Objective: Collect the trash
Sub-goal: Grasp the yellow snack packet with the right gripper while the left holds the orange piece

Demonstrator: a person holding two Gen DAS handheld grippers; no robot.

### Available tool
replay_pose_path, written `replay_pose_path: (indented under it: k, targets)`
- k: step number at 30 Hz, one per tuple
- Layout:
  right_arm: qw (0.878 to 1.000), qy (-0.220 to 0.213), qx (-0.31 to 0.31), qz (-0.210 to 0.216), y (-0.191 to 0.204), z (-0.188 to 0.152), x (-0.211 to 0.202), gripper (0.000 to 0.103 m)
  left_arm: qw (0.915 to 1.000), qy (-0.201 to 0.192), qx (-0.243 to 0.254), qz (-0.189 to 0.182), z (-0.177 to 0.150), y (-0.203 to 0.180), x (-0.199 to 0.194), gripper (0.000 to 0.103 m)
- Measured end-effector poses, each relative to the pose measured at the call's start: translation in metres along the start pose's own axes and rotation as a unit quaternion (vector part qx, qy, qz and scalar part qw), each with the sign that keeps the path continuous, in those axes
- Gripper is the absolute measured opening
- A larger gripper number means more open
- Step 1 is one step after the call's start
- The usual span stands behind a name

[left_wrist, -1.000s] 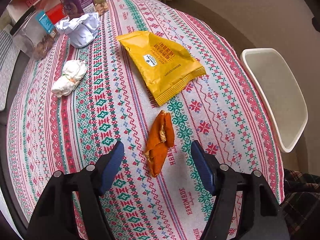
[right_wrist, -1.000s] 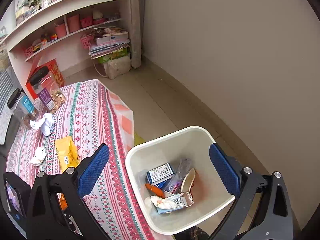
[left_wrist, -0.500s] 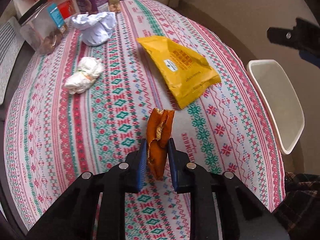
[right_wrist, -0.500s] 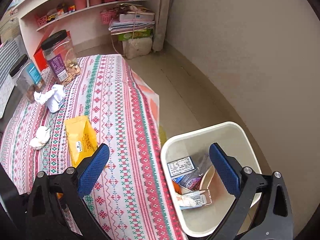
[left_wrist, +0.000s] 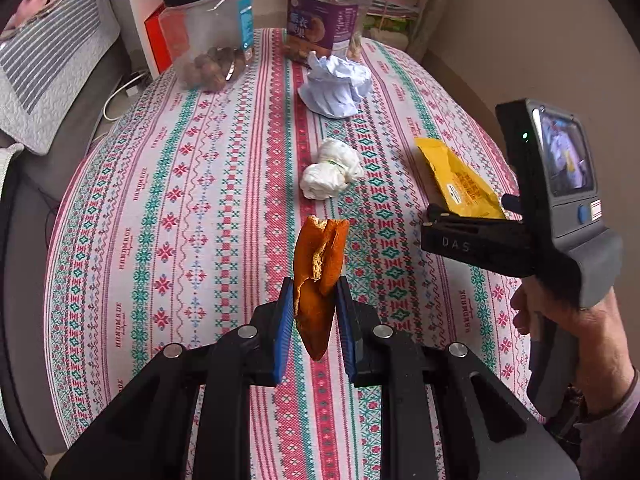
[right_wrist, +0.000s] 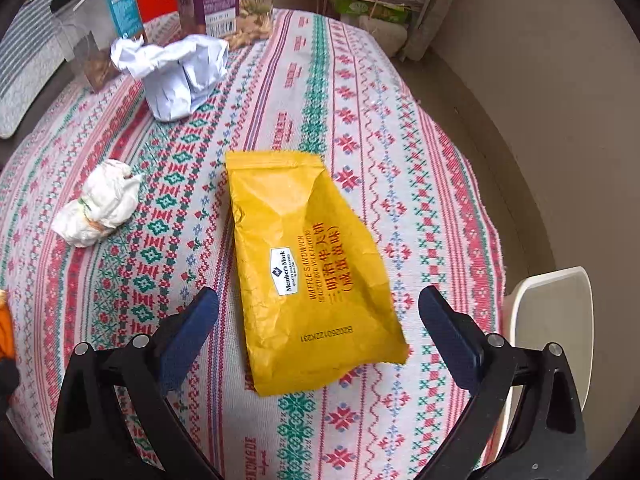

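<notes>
Closest to me, my left gripper (left_wrist: 314,320) has its jaws clamped on the orange peel (left_wrist: 318,280), which hangs clear above the patterned worktop (left_wrist: 192,208), pinched at its lower half with the torn top sticking up past the blue pads. My right gripper (right_wrist: 318,340) hovers with its jaws spread wide and nothing between the pads; the yellow snack bag (right_wrist: 308,264) lies flat on the cloth just under and ahead of them, its near end roughly between the two fingers.

So I judge two steps run together: the peel is picked and needs carrying to the white bin (right_wrist: 548,320), whose rim shows off the right edge of the worktop, while the right side is lining up for the bag. The next move for the right calls for lowering until the pads straddle the bag's near edge, then closing; the film looks thin and slippery, so a bite on the crimped end would hold best.

Farther out lies the small white tissue wad (left_wrist: 332,170), then the crumpled pale-blue paper (left_wrist: 336,88), both yet to be gathered. Beyond them stand two clear jars (left_wrist: 208,32) with dark lids, which I take to be keepers, not trash.
</notes>
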State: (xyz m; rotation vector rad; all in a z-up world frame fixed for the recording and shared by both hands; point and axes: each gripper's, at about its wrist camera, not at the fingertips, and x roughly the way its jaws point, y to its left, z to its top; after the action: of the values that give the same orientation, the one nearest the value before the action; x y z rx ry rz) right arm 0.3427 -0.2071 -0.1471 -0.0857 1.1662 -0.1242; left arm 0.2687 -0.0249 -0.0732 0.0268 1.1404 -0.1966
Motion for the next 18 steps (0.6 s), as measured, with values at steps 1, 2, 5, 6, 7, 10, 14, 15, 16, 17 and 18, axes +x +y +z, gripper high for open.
replay_pose_path:
  k: [1, 2, 5, 6, 7, 10, 14, 15, 16, 17, 18]
  targets:
    - [1.000, -0.009, 0.008, 0.013, -0.001, 0.000, -0.001, 0.087, 1.0000, -0.002, -0.003, 0.001, 0.001, 0.002, -0.001, 0.021]
    - [0.999, -0.011, 0.019, 0.045, -0.002, 0.002, -0.001, 0.073, 1.0000, -0.005, -0.006, 0.001, 0.002, 0.005, -0.003, 0.021]
    - [0.998, -0.014, 0.030, 0.061, -0.005, 0.007, -0.011, 0.035, 0.9998, -0.016, -0.016, -0.003, 0.008, 0.013, -0.010, 0.021]
    - [0.996, -0.012, 0.041, 0.083, -0.007, 0.007, -0.014, 0.026, 0.9996, -0.021, -0.019, -0.003, 0.009, 0.015, -0.013, 0.021]
    - [0.994, -0.011, 0.050, 0.098, -0.008, 0.007, -0.018, 0.026, 0.9994, -0.027, -0.022, -0.003, 0.011, 0.017, -0.016, 0.021]
    - [0.993, -0.038, 0.040, 0.106, -0.003, 0.005, -0.038, 0.026, 0.9987, -0.041, -0.029, -0.002, 0.014, 0.021, -0.022, 0.021]
    - [0.989, -0.089, 0.017, 0.117, 0.005, 0.002, -0.075, 0.026, 0.9982, -0.053, -0.023, 0.016, 0.015, 0.018, -0.025, 0.021]
    - [0.988, -0.101, 0.007, 0.115, 0.007, 0.003, -0.083, 0.026, 0.9981, -0.055, -0.020, 0.021, 0.015, 0.016, -0.025, 0.021]
    - [0.987, -0.111, -0.002, 0.114, 0.007, 0.003, -0.089, 0.026, 0.9980, -0.055, -0.020, 0.022, 0.015, 0.015, -0.025, 0.021]
    - [0.986, -0.119, -0.007, 0.113, 0.006, 0.002, -0.095, 0.026, 0.9980, -0.055, -0.020, 0.022, 0.016, 0.015, -0.023, 0.021]
    - [0.986, -0.124, -0.010, 0.113, 0.003, 0.003, -0.098, 0.026, 0.9980, -0.055, -0.021, 0.024, 0.016, 0.014, -0.022, 0.021]
